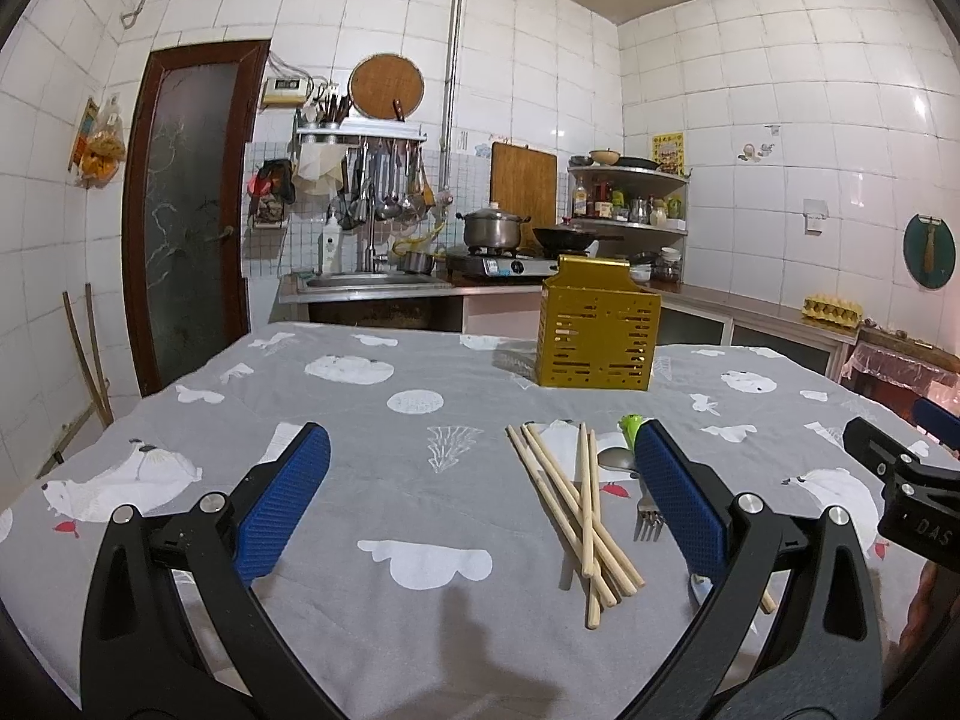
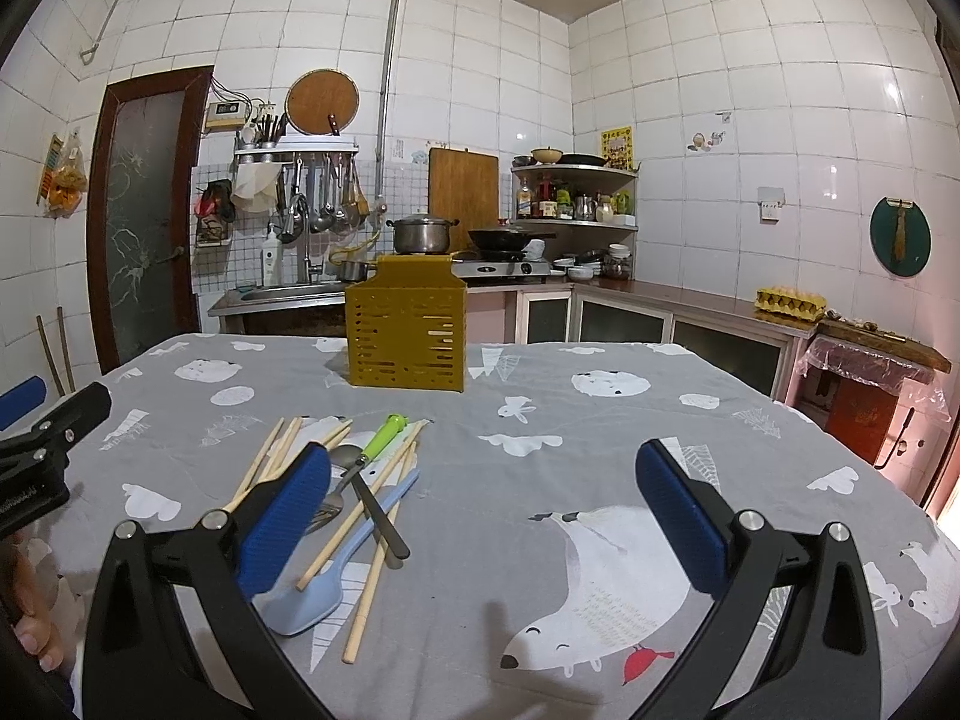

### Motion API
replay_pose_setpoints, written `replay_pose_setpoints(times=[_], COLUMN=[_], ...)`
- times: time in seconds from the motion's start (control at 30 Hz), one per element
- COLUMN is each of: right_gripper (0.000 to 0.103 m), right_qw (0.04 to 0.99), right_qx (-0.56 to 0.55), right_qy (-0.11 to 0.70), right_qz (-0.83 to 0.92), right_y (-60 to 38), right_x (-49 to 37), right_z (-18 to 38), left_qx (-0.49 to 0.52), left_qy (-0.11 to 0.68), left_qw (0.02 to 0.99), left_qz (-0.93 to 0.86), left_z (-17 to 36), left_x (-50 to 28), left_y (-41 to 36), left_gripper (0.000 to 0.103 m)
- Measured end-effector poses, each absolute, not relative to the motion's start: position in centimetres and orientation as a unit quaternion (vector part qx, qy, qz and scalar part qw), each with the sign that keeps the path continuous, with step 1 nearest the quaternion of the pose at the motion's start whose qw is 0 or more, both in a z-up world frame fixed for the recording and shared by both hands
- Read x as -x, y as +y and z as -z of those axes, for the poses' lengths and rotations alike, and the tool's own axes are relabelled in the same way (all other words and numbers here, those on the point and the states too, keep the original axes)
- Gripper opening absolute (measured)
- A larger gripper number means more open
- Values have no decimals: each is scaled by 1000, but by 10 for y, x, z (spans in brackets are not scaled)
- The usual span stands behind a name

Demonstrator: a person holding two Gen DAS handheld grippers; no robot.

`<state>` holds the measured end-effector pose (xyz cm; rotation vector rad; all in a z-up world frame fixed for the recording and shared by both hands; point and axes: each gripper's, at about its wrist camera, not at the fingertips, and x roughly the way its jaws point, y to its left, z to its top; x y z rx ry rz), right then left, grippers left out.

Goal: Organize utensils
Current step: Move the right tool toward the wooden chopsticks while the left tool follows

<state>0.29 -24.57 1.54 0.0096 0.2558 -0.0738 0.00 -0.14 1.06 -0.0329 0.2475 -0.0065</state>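
Note:
A yellow slotted utensil holder [image 1: 595, 336] stands upright at the far side of the table; it also shows in the right wrist view [image 2: 407, 333]. Several wooden chopsticks [image 1: 576, 501] lie in a loose pile in front of it, with a fork [image 1: 647, 510] and a green-handled spoon [image 1: 627, 441]. In the right wrist view the pile [image 2: 372, 501] also holds a light blue spatula [image 2: 336, 582], the green-handled spoon [image 2: 375, 444] and a dark-handled utensil [image 2: 381, 519]. My left gripper [image 1: 480, 480] is open and empty, left of the pile. My right gripper [image 2: 483, 501] is open and empty, right of the pile.
The table wears a grey cloth with white bears [image 2: 600, 594]. Behind it are a sink counter [image 1: 366, 285], a stove with a pot [image 1: 492, 228] and wok, and a corner shelf [image 2: 573, 198]. The right gripper's body [image 1: 900, 480] shows at the left view's right edge.

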Motion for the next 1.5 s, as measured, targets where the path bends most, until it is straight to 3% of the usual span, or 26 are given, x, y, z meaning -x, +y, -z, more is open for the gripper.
replay_pose_setpoints(times=[0.87,1.2,1.5], right_gripper=[99,99,85], right_qw=[982,960,937], right_qx=[7,17,24], right_qy=[188,276,348], right_qz=[32,39,28], right_y=[-229,-229,-220], right_x=[-82,-157,-205], right_z=[-28,-6,29], left_qx=[11,-8,-2], left_qy=[209,283,355], left_qw=[978,959,935], left_qz=[18,6,12], left_z=[-35,-26,12], left_x=[-90,-161,-207], left_y=[5,3,-2], left_gripper=[98,98,98])
